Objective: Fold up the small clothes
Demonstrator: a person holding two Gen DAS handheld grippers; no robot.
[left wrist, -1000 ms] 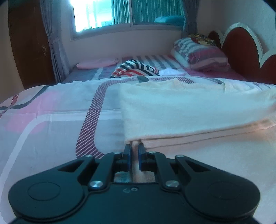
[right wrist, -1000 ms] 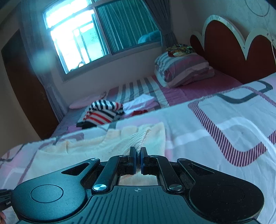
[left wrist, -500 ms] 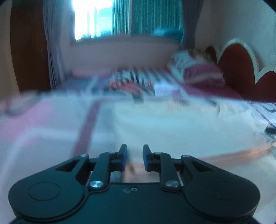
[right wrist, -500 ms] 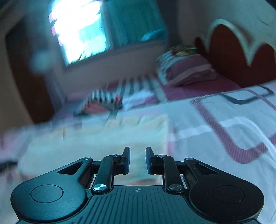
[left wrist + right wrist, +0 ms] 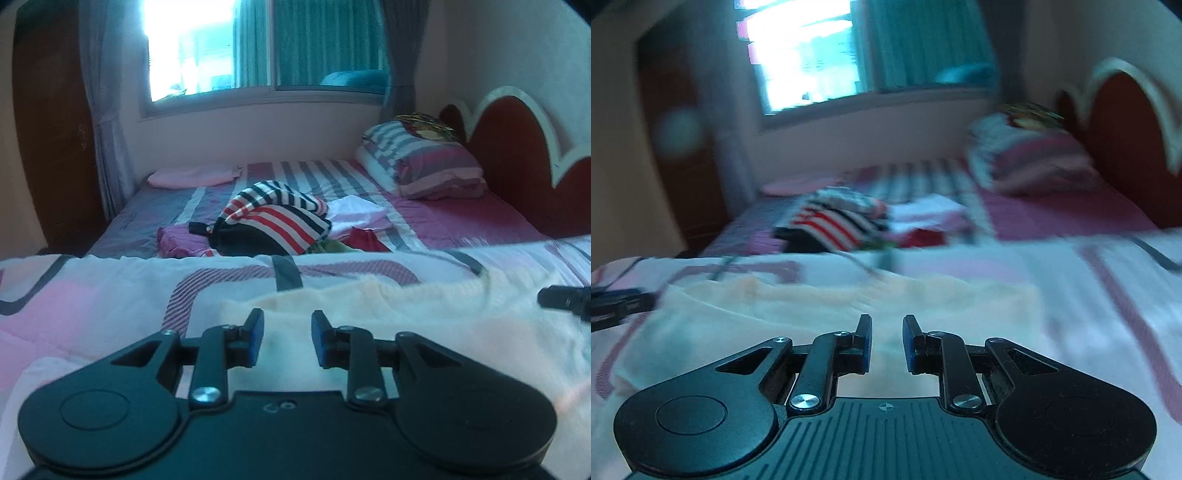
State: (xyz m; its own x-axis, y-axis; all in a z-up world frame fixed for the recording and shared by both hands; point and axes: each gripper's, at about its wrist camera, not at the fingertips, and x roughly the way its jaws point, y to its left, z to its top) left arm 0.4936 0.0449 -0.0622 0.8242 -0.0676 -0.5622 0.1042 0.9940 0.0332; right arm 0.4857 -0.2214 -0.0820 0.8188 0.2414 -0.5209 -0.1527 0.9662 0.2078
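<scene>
Now we hover over the cream garment [image 5: 424, 325], just folded; left gripper [image 5: 286, 341] opening, empty; right gripper [image 5: 885, 343] spread, empty; next, regrip an edge.

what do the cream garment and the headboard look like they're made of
Cream garment: soft matte cloth, maybe cotton knit; it lies limp with gentle wrinkles. Headboard: hard, glossy dark red panel with pale scalloped trim, probably painted or varnished wood.

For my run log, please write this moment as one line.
left gripper: opening, nothing between jaws | right gripper: open, empty | cream garment: lying on bedspread
</scene>
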